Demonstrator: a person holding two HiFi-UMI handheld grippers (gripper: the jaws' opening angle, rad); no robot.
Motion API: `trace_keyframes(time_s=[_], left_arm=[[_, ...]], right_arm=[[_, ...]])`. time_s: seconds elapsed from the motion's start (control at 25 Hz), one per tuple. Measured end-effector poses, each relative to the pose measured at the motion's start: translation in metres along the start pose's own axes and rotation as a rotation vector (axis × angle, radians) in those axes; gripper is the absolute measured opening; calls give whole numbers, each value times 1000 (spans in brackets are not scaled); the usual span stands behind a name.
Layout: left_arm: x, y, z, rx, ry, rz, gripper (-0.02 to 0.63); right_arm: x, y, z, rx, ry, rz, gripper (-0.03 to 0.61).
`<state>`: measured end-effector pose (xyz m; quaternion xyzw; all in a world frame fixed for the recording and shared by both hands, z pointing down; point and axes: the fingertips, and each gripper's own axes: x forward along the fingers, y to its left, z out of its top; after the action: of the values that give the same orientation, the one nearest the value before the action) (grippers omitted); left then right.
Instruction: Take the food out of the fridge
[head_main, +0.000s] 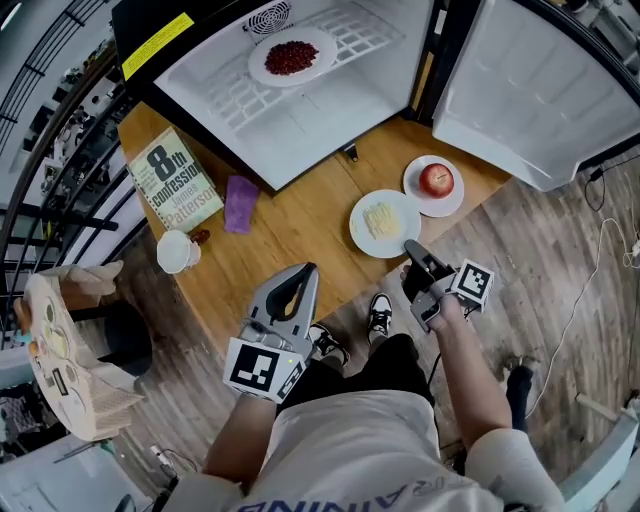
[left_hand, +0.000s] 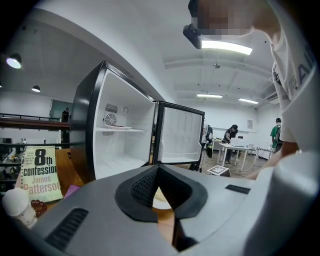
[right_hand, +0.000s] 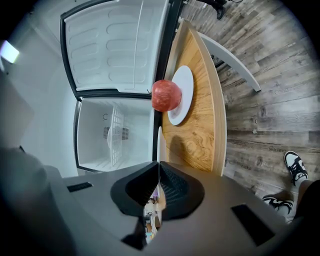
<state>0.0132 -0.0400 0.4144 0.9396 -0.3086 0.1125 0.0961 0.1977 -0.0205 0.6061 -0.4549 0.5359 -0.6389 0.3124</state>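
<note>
The left gripper is fully closed, pads meeting on nothing. The round plate of red food lies flat, face up, on the shelf of the open fridge. On the table the pale food and the apple, dimple upward, rest on separate plates, and the right gripper beside them is closed and empty.

Even brightness is given by ceiling strip lights, all views are strongly bowed at the edges, and corners are darkened.
</note>
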Motion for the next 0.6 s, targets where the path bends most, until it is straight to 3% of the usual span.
trace_keyframes(time_s=[0.6], left_arm=[[-3, 7, 2, -1, 1, 26, 8]], right_arm=[[18, -17, 5, -5, 20, -61, 26]])
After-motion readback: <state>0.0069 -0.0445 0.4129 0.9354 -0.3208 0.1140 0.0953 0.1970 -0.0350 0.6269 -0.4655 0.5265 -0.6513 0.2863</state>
